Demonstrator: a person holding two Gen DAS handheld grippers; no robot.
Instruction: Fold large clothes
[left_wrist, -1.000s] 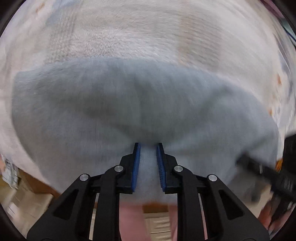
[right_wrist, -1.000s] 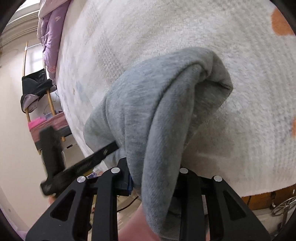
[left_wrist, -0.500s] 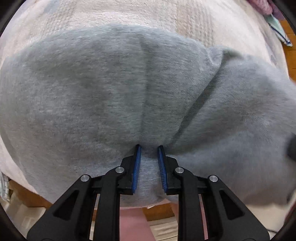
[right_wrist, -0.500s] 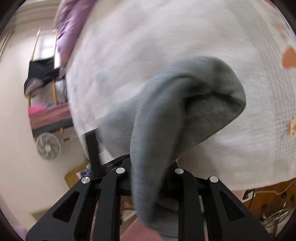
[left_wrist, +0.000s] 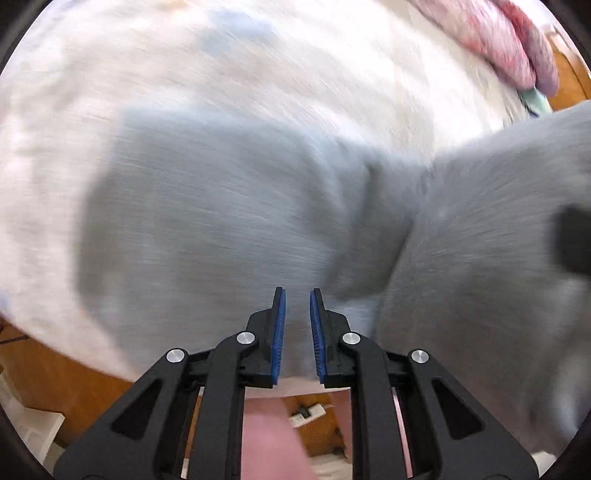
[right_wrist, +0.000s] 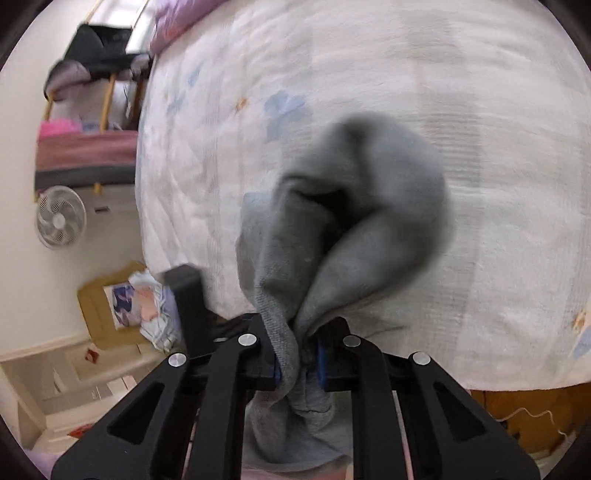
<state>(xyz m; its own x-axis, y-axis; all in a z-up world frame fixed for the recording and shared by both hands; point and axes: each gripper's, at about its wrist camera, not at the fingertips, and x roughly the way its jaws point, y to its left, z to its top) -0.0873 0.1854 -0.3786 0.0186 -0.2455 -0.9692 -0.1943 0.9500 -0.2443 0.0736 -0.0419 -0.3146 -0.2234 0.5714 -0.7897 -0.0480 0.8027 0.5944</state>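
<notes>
Blurred white bedspread (left_wrist: 258, 66); both closing grippers (left_wrist: 297, 328) (right_wrist: 299, 354) clamp grey garment (left_wrist: 221, 221), edges hidden.

In the left wrist view, the grey garment (left_wrist: 229, 221) no longer fills the picture as it did half a second ago: it has shrunk back towards the lower middle, and much more of the white bed cover (left_wrist: 258, 66) shows above and to the left, with a pink quilt (left_wrist: 509, 40) now at the top right. The jaws of the left hand-held gripper (left_wrist: 297, 332) are closing, cloth between them.

In the right wrist view, the right hand-held gripper (right_wrist: 299, 354) has risen and rolled (the room at the left now sits more upright), so a fan (right_wrist: 61, 218) and a cardboard box (right_wrist: 107, 306) have come into sight. Its jaws are closing, pinching a tighter, twisted bunch of cloth.
</notes>
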